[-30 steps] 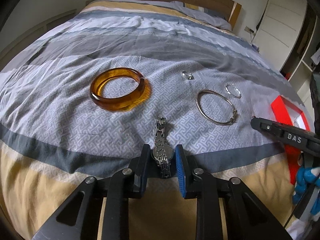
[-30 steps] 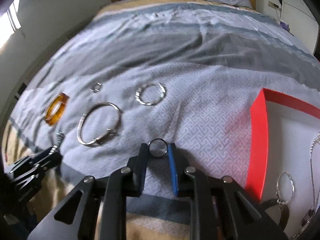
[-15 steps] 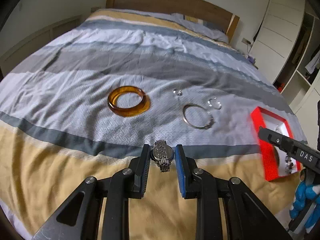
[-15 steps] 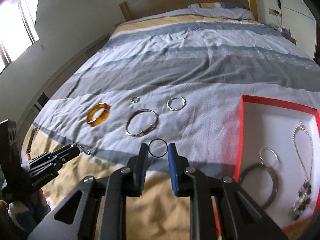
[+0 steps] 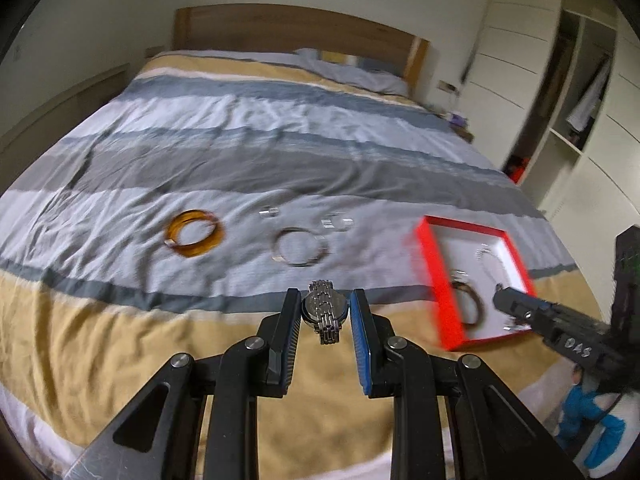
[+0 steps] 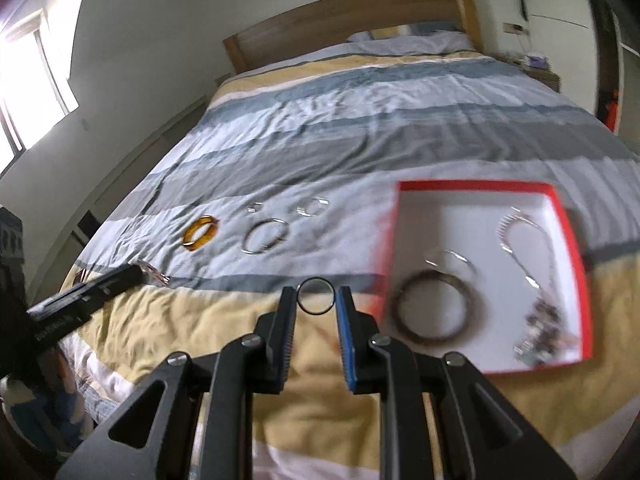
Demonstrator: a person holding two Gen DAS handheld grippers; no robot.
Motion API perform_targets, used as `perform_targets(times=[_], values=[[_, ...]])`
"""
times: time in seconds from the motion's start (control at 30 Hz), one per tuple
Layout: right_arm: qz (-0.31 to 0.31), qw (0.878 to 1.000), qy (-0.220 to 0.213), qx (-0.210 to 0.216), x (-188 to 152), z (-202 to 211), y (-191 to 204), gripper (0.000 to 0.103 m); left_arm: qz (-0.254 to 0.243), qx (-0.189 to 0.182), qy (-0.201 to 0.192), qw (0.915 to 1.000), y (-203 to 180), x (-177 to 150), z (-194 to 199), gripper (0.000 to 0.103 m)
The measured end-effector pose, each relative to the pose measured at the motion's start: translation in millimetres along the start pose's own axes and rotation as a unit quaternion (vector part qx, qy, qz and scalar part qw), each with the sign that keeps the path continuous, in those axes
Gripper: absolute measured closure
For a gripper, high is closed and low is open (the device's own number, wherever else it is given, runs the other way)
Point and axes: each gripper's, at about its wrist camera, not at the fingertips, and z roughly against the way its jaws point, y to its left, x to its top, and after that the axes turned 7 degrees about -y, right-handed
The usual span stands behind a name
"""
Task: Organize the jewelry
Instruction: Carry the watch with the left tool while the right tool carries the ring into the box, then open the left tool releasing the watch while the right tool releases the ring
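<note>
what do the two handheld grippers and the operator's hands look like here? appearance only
Both grippers, left gripper and right gripper, are black linkage frames with silver pivot screws and ribbed pads, blue on the right finger. Right one's body has white handwritten lettering. Operator wears blue gloves.

Bed (image 5: 280,152) with striped duvet. Lying directly on it, left to right: amber bangle (image 5: 194,233), small ring (image 5: 269,213), silver bangle (image 5: 300,246), silver hoop (image 5: 337,222), red box (image 5: 430,264) at right
</note>
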Motion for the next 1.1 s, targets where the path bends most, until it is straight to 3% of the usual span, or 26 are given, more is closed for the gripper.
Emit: perform_targets(times=[0.27,0.53,0.7,0.87,1.1], values=[[-0.024,0.998,0.006,-0.051,-10.4,20.9,-74.4,0.084,-0.038,-0.069,0.029,0.9965,-86.2,-3.4,-32.7,0.078],[-0.018,0.996,0.020,-0.084,-3.7,5.7,-128.2,0.084,-0.074,-0.112,0.068,0.9886,-157.6,-10.8,-95.1,0.078],[0.000,0.995,0.035,-0.091,4.4,-18.2,-142.8,0.084,-0.097,-0.106,0.095,0.9850,-182.1,-25.3,-139.6,0.078],[0.019,0.993,0.049,-0.102,11.9,-42.4,-151.4,0.084,-0.109,-0.080,0.118,0.9838,-182.9,-40.8,-174.9,0.078],[0.040,0.991,0.076,-0.102,4.2,-67.7,-150.3,0.084,-0.117,-0.070,0.122,0.9830,-179.2,-49.2,-186.9,0.078]])
